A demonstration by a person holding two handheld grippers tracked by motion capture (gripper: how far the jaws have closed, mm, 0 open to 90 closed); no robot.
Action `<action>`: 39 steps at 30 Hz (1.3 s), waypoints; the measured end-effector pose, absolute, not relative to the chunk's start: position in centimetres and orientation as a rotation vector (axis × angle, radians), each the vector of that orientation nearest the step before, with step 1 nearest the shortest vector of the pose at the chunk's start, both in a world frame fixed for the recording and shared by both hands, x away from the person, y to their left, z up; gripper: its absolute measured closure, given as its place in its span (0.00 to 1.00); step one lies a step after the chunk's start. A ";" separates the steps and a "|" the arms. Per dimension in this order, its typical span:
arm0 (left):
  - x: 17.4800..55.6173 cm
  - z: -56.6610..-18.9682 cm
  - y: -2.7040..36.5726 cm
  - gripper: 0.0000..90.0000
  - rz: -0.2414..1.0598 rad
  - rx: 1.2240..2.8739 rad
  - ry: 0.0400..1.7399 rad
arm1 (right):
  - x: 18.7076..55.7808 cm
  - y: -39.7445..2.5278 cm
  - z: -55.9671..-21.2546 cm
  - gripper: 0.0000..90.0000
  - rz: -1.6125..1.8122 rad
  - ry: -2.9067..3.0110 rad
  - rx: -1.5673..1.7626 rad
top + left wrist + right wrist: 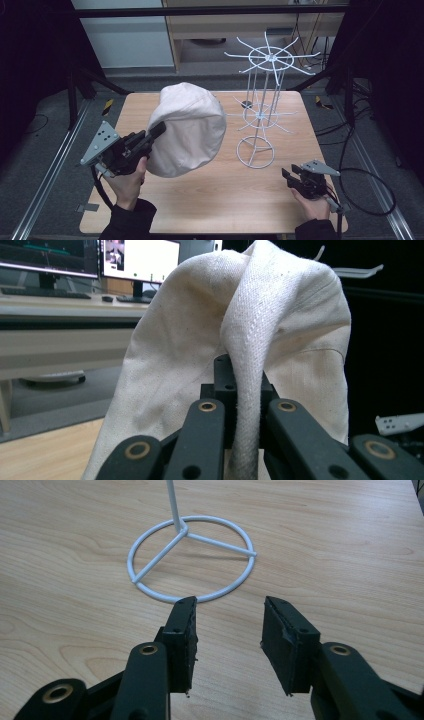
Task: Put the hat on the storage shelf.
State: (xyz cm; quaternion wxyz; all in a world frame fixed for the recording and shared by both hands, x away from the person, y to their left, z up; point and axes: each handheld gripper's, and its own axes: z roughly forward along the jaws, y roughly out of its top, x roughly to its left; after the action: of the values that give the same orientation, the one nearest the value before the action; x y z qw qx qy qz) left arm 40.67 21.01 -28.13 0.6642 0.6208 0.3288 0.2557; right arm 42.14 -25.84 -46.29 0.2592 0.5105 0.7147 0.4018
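The left gripper [156, 131] is clamped on the edge band of a cream cloth hat [187, 129], which it holds up off the wooden table [210, 200]; in the left gripper view the thick, twill-woven band [248, 405] runs straight down between the two black jaws, and the crown bulges above and beyond them. The hat looks light and soft: its cloth sags and folds around the grip, so it will likely droop away from any single hold and swing if moved quickly. The band, being doubled and stiffer than the crown, seems the better place to take it, and the weave is rough enough that slipping looks unlikely. A second hold on the band, on the side away from the left gripper, would probably be needed to spread the opening. The right gripper [289, 176] rests low near the person's side of the table, its jaws parted about halfway with nothing between them; the pads [182, 630] show a worn, rubbery face. Just ahead of those jaws lies the round base ring [190, 560] of a white wire stand [264, 95], a thin, rigid, smooth-coated frame with a slim post and radiating arms at two levels. It looks light and tall, so a push from the hat could tip it.
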 end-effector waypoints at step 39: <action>42.2 -22.6 17.9 0.98 0.536 1.191 0.667 | 42.3 -25.8 -46.6 0.59 1.072 1.937 1.367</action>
State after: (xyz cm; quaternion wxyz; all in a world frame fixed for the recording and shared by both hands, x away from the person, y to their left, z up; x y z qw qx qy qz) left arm 42.20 17.87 -22.60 0.7430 0.5435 0.3044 0.2448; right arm 42.34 -25.83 -46.56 0.2667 0.5063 0.7175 0.3970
